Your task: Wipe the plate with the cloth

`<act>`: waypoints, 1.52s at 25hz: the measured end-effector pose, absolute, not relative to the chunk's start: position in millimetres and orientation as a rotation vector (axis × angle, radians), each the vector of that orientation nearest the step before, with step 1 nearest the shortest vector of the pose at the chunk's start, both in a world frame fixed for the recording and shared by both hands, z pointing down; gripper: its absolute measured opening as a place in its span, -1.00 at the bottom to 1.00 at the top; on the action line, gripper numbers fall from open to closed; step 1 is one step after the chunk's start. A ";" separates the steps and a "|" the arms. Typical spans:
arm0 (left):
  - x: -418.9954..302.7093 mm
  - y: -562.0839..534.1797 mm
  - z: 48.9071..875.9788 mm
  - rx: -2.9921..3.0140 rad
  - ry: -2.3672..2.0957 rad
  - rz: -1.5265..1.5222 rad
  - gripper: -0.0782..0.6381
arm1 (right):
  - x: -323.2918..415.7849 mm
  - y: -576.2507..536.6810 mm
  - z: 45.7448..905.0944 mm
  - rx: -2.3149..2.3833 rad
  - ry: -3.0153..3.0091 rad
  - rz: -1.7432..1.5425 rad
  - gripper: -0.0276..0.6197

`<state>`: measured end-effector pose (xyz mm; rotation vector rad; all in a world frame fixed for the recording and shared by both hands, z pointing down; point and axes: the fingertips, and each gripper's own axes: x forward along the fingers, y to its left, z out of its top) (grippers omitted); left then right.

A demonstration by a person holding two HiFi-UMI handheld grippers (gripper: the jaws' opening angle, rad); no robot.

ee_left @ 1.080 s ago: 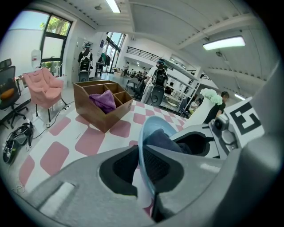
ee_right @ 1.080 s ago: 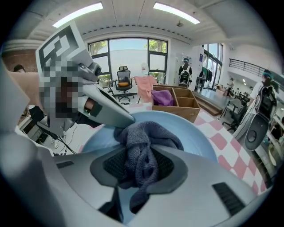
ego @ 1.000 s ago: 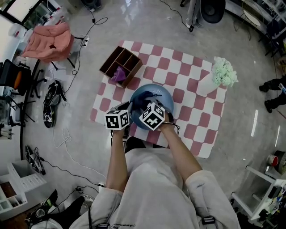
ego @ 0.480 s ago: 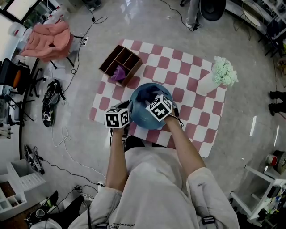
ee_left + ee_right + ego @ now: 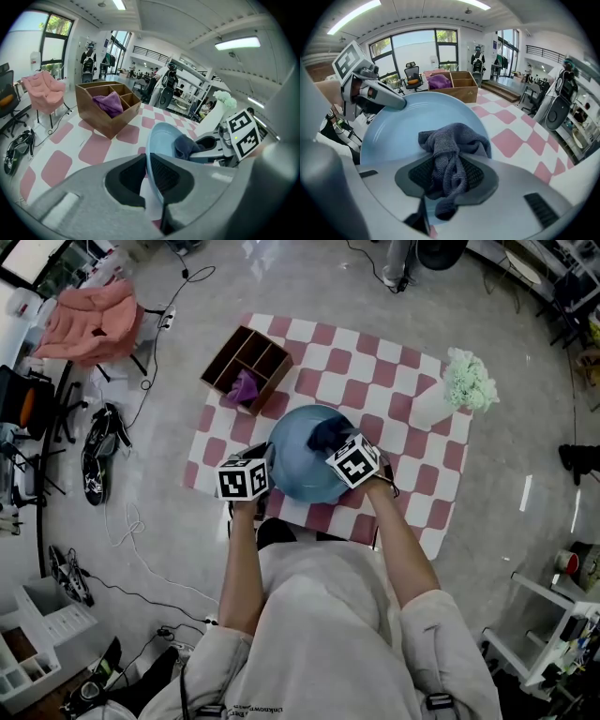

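Left gripper [image 5: 146, 163] clamps plate [image 5: 162, 137] rim; right gripper [image 5: 448, 174] grips cloth [image 5: 455, 139]

Open-plan lab or workshop hall. Polished floor [image 5: 525, 409] around checkered mat [image 5: 412, 399]. Loose cables [image 5: 122, 521] left of mat, metal racks [image 5: 553, 634] right of it. Office chair [image 5: 412, 74] and tall windows [image 5: 415, 47] beyond. Strip lights [image 5: 236, 43] and mezzanine railing [image 5: 150, 52] above.

Support: glossy grey floor [image 5: 169, 549].
Covering: pink-and-white checkered mat [image 5: 412, 399], spread flat on the floor, centre of scene.
Mat, far left corner: wooden divided box [image 5: 246, 368], set at an angle.
Mat, far right corner: white vase [image 5: 433, 405], upright, pale green flowers.
Floor, far left: pink armchair [image 5: 94, 322].
Floor, left, off the mat: loose cables [image 5: 131, 521].
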<state>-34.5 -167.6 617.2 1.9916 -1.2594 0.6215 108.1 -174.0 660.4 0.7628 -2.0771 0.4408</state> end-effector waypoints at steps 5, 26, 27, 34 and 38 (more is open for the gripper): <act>-32.8 -174.0 620.8 2.001 -1.218 0.632 -0.69 | 128.5 -149.3 671.3 0.784 -2.024 0.500 -0.50; -14.9 -191.6 632.1 2.157 -0.895 0.758 -0.70 | 72.5 -51.1 677.1 0.767 -1.959 0.877 -0.50; -15.6 -191.7 631.4 2.162 -0.887 0.760 -0.70 | 67.1 -50.3 676.0 0.774 -1.957 0.878 -0.50; -26.0 -191.1 629.3 2.188 -0.840 0.775 -0.70 | 23.5 -54.2 672.8 0.801 -1.987 0.890 -0.50; -30.5 -192.1 627.9 2.199 -0.821 0.779 -0.70 | 0.3 -65.8 667.7 0.792 -2.013 0.875 -0.50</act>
